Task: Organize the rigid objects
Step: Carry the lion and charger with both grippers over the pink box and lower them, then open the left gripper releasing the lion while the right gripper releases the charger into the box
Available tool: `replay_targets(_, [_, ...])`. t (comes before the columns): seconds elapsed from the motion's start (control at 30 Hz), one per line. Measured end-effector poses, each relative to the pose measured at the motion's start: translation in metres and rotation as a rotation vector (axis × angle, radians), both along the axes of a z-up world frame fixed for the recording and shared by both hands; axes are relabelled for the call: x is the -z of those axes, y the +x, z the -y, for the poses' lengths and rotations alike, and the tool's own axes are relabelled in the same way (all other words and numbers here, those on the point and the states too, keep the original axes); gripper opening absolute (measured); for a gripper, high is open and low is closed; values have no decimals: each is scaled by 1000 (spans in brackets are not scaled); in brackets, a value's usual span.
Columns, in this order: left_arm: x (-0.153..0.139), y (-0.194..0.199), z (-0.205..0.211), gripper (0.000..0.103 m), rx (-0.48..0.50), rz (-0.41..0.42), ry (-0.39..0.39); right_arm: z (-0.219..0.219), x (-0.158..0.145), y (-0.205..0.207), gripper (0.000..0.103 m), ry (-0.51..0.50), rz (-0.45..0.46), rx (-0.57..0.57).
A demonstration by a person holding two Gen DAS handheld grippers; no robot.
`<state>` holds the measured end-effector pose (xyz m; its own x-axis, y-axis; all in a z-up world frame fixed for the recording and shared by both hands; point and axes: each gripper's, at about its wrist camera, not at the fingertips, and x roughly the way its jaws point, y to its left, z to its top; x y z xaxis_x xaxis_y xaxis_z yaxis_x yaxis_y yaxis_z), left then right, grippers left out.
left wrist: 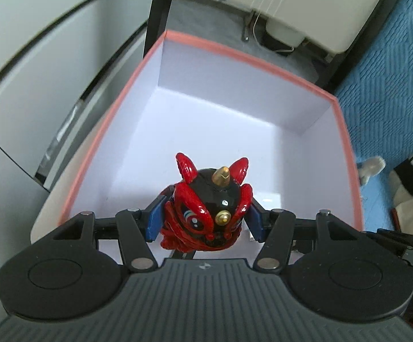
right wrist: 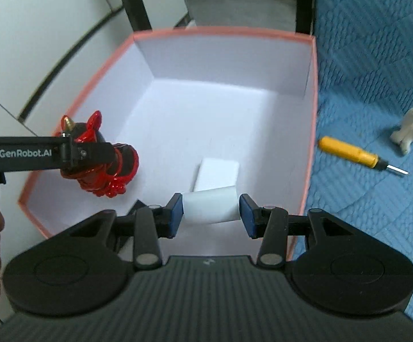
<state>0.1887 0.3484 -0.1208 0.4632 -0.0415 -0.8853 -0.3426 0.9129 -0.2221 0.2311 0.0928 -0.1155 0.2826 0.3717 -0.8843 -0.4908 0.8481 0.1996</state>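
Observation:
A pink-rimmed box [left wrist: 252,59] with a white inside sits on a blue quilt; it also shows in the right wrist view [right wrist: 314,91]. My left gripper [left wrist: 205,221] is shut on a red and black lion-head figurine [left wrist: 206,213] and holds it above the box's near left side; the figurine also shows in the right wrist view [right wrist: 103,165]. My right gripper [right wrist: 210,213] is shut on a white block [right wrist: 210,206] above the box's near edge. Another white block [right wrist: 218,173] lies on the box floor just beyond it.
A yellow-handled screwdriver [right wrist: 352,154] and a small white figure [right wrist: 409,128] lie on the blue quilt [right wrist: 377,57] right of the box. White cabinet fronts [left wrist: 21,71] stand to the left. Black frame legs [right wrist: 129,2] rise behind the box.

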Motion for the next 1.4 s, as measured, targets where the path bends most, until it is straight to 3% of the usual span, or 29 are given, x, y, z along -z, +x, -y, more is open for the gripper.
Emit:
replay_targets(0.27, [32,3,-12,65,-19,-48,-45,-11,11,5,47,-48,25,-4])
replay_targets(0.43, [30,4,-16,69,-8,-39,-34,-10,7,15,47,-37,20,11])
replay_targets(0.93, [-32,-14,0,69,-15,81,5,0,-46,4,47,51,100,2])
replay_targets(1.4, [-105,-49,64,69,13,209,38,54,-100,-27,47,126,193,40])
